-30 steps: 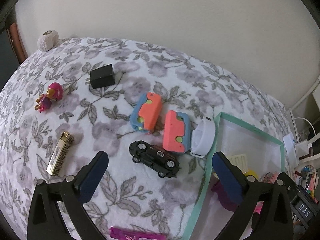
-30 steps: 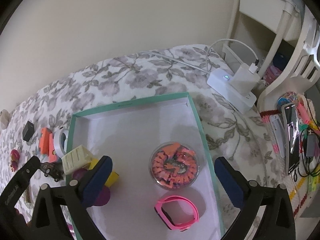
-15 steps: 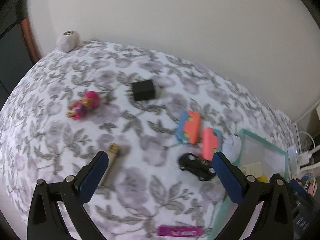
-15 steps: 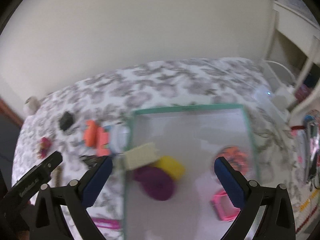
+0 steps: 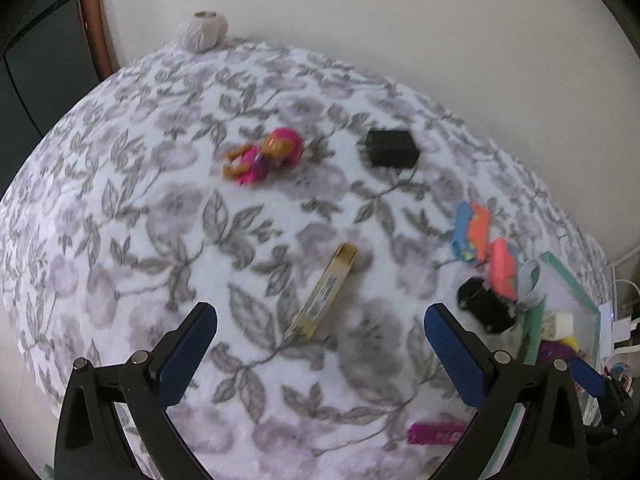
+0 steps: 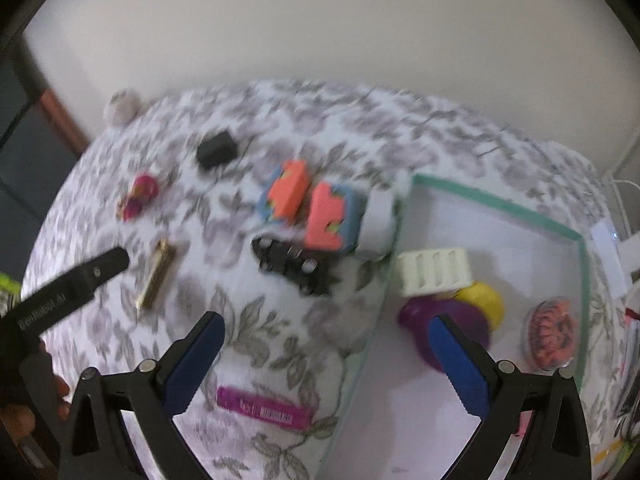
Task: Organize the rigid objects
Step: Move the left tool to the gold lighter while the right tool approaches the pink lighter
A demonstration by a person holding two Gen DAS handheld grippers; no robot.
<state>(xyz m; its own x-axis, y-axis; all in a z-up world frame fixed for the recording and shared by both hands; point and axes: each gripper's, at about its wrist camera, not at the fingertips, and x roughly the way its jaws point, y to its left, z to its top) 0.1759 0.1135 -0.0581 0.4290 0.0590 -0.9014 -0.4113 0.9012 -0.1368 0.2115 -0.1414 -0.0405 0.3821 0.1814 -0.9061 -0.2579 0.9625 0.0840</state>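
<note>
My left gripper hangs open above the floral cloth, a gold lighter lying between its fingers and a little ahead. A pink doll and a black charger lie farther back. To the right sit two orange-and-blue toys and a black toy car. My right gripper is open too, above the cloth just left of the teal-rimmed box. The car, the orange toys and a magenta bar lie near it. The other tool's finger shows at the left.
Inside the box lie a cream ridged block, a purple and a yellow piece and a clear dome with orange contents. A white band leans at the box's left edge. A white yarn ball sits by the wall. Cables and clutter crowd the right.
Both grippers swung left. The left one left the car and box and now faces the gold lighter. The right one moved from over the box to the cloth beside it. Both stayed open.
</note>
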